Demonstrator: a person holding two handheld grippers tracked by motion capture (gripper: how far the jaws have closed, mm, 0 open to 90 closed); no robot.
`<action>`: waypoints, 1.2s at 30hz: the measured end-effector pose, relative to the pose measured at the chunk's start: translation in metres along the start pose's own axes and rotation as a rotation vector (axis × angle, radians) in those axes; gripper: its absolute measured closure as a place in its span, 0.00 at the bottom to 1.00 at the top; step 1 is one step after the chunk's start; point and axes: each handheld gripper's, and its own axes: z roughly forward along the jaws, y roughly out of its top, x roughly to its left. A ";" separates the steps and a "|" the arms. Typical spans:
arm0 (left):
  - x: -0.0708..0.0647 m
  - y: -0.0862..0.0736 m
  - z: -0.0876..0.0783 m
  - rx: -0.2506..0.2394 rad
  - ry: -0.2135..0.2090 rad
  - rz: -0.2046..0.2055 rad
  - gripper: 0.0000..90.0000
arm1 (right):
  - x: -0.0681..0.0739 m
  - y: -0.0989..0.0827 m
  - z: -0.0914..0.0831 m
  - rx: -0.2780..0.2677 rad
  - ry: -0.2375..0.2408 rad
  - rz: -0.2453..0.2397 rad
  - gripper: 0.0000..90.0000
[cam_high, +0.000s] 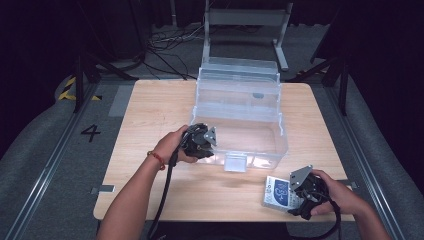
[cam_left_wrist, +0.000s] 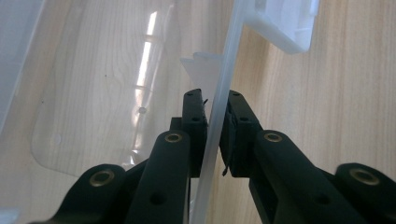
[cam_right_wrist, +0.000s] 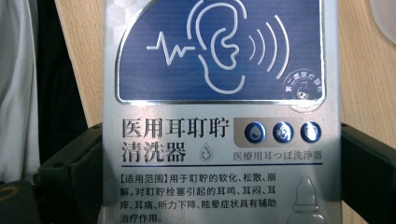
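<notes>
A clear plastic storage box (cam_high: 240, 125) stands on the wooden table (cam_high: 150, 110), its lid (cam_high: 239, 70) swung open at the back. My left gripper (cam_high: 202, 142) sits at the box's front left rim. In the left gripper view, my left gripper (cam_left_wrist: 212, 100) has one pad on each side of the thin clear wall (cam_left_wrist: 219, 79) and pinches it. A silver and blue ear-cleaner box (cam_high: 279, 192) lies near the table's front right edge. My right gripper (cam_high: 296, 196) straddles it. In the right gripper view the carton (cam_right_wrist: 219, 93) spans my right gripper (cam_right_wrist: 219, 156), and both jaws touch its sides.
The box's white front latch (cam_high: 235, 161) hangs just right of the left gripper. Behind the table stands a grey metal frame (cam_high: 245, 17) with cables on the floor. A "4" (cam_high: 90, 132) marks the floor at the left. Bare wood lies between the two hands.
</notes>
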 end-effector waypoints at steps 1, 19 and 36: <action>-0.003 -0.003 -0.001 -0.012 0.001 -0.016 0.89 | 0.000 0.000 0.000 0.001 0.000 -0.001 0.05; -0.042 -0.035 -0.049 -0.199 0.188 -0.190 0.44 | 0.000 -0.001 -0.002 0.017 0.014 -0.020 0.06; -0.090 -0.132 -0.036 -0.164 0.276 -0.362 0.27 | 0.004 -0.001 -0.010 0.006 -0.011 -0.040 0.06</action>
